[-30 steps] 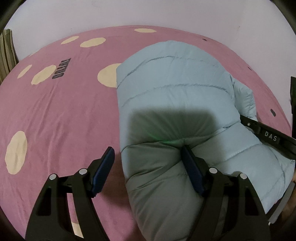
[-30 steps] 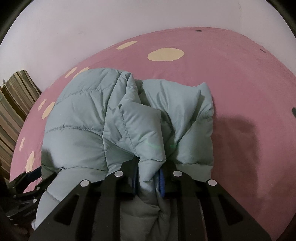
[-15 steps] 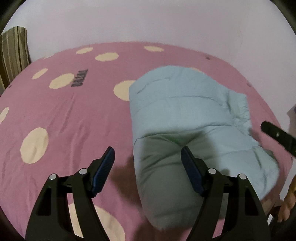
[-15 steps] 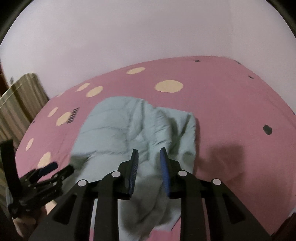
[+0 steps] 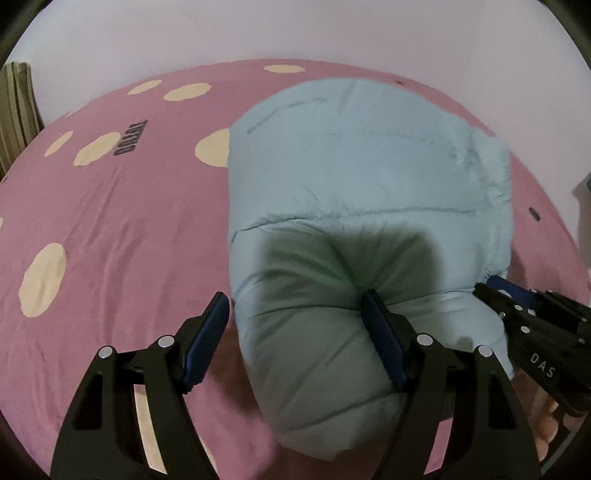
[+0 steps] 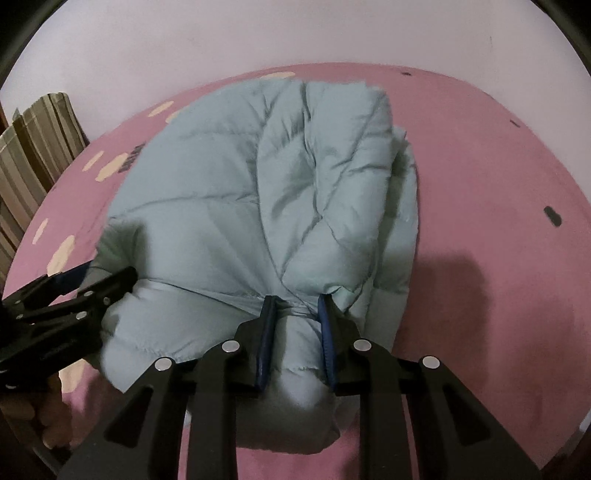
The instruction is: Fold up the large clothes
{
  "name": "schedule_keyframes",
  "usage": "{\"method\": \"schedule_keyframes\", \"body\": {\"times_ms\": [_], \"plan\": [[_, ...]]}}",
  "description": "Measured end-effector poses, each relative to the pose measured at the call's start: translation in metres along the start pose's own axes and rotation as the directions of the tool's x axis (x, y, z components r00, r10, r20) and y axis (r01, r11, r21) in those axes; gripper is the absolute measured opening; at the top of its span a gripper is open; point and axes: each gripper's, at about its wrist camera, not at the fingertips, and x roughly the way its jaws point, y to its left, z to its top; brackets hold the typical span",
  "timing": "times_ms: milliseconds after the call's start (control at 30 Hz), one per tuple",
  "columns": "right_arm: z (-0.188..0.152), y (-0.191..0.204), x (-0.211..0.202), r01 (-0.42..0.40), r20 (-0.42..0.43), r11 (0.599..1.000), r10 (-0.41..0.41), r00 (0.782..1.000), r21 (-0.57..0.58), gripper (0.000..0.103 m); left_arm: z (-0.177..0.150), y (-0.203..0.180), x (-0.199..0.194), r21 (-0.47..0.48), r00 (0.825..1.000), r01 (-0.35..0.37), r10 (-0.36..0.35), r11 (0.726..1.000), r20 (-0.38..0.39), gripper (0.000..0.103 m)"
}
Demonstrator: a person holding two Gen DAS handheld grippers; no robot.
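Centre of a pink bedsheet [image 5: 110, 240]: the pale blue puffer jacket [image 5: 369, 177], folded into a thick quilted bundle, near end rolled and bulging toward the cameras. Left gripper [image 5: 295, 325] with fingers spread wide over that rolled end, right-hand pad sunk against the padding, left-hand pad just beside the jacket's edge above bare sheet, not clamped on anything. Right gripper [image 6: 297, 332] narrowed onto a bunched fold at the jacket's near right corner, both blue pads pressed against the fabric, creases fanning away from the pinch. From the left wrist view, the right gripper's tip [image 5: 491, 286] at the jacket's right edge, with fingers of a hand [image 5: 546, 424] below it; from the right wrist view, the left gripper [image 6: 110, 275] at the jacket's left edge, above another hand [image 6: 48, 417] in the dim lower corner. Dark gripper shadows across the near part of the jacket and on the sheet to its right. Around the jacket only sheet: cream dots [image 5: 42, 280] scattered mostly on the left, a line of black lettering [image 5: 129, 138] among them, too blurred to read, and a few small dark marks [image 6: 552, 216] on the right. Behind the bed, a plain pale wall [image 5: 295, 33]. At the far left, striped brown and beige cloth [image 6: 33, 147], well apart from the jacket.
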Motion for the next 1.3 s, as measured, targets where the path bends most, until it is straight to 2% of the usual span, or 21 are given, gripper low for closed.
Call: {"method": "schedule_keyframes", "body": {"times_ms": [167, 833, 1133, 1300], "plan": [[-0.002, -0.002, 0.013, 0.01, 0.0, 1.0, -0.01, 1.0, 0.001, 0.022, 0.001, -0.004, 0.019, 0.015, 0.999, -0.015, 0.015, 1.0, -0.034, 0.074], [-0.004, -0.004, 0.012, 0.004, 0.013, 1.0, -0.005, 1.0, 0.026, 0.023, 0.0, -0.003, 0.021, 0.017, 1.0, -0.013, 0.014, 1.0, -0.016, 0.074], [-0.004, -0.004, 0.007, 0.003, 0.022, 1.0, -0.003, 1.0, 0.028, 0.025, 0.001, -0.002, 0.014, 0.008, 1.0, 0.007, -0.007, 1.0, -0.008, 0.074], [0.003, -0.003, -0.01, -0.004, 0.026, 0.999, 0.003, 1.0, 0.034, 0.025, 0.008, 0.005, -0.009, 0.008, 1.0, 0.026, -0.027, 1.0, 0.007, 0.073]]}}
